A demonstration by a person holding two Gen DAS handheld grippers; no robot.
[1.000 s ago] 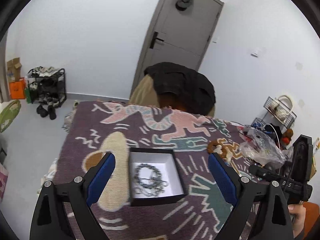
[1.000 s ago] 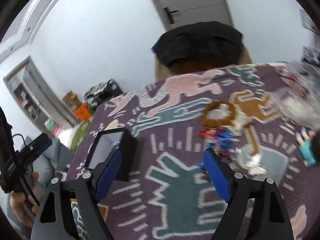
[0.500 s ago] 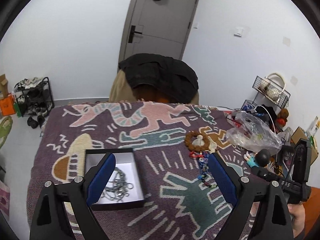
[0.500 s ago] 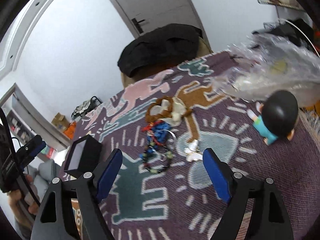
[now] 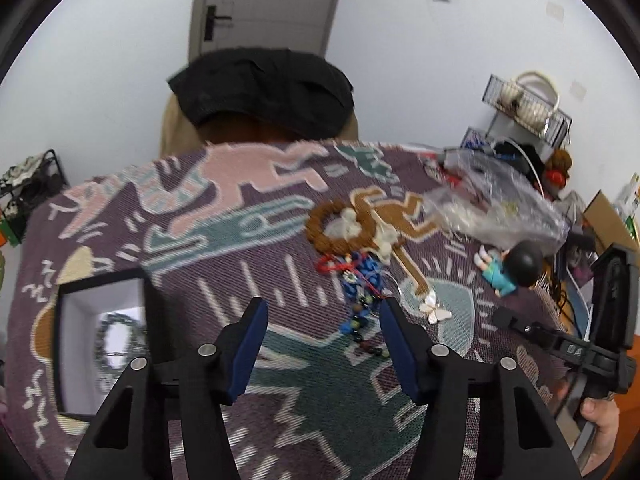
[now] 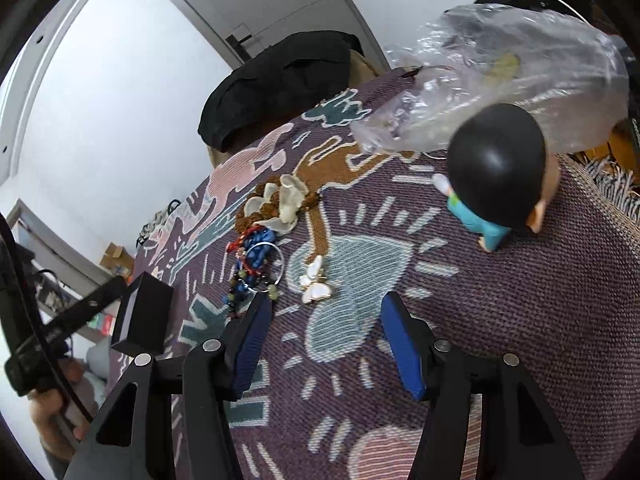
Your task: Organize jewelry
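- We find the left gripper (image 5: 322,322) closing, nothing between its blue pads.
- Our right gripper (image 6: 324,314) likewise closing, empty.
- Tangled multicoloured bead bracelets (image 5: 360,288) lie on the patterned woven cloth (image 5: 280,360), right of the open black box (image 5: 100,340).

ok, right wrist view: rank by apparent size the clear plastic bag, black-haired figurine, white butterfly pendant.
1. Clear plastic bag
2. Black-haired figurine, though it sits closest to the camera
3. White butterfly pendant
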